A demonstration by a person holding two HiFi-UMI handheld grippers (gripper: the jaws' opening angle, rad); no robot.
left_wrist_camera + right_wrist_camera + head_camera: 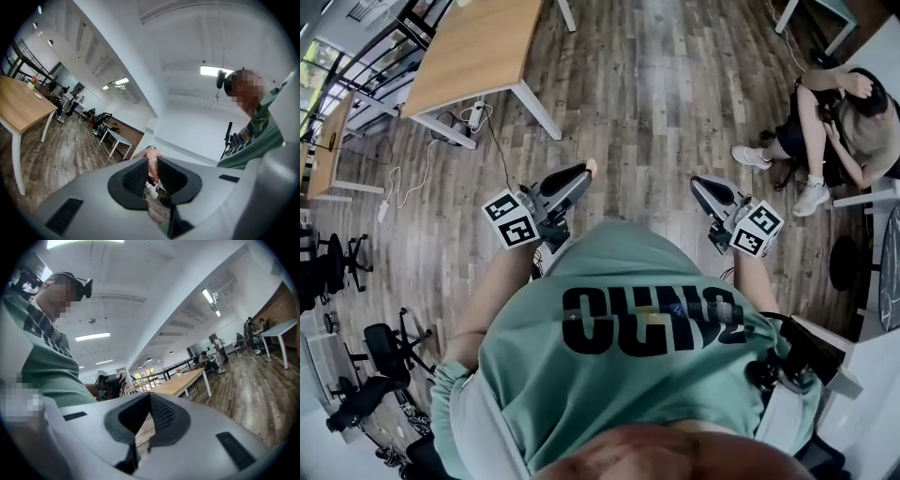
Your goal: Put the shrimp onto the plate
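**Hold the shrimp tight and go find the plate**

The left gripper (582, 174) is squeezed on the shrimp (153, 163). The pink shrimp pokes out past the tips. The right gripper (149, 395) is pressed together with nothing in it. Both are held up in front of the person's green shirt (628, 319), high over the wood floor (656, 112). A wooden table (478, 47) stands well apart. I can't see any plate.

I think the best thing is to keep squeezing, move slowly so the shrimp does not slip, and let go only low over the plate.
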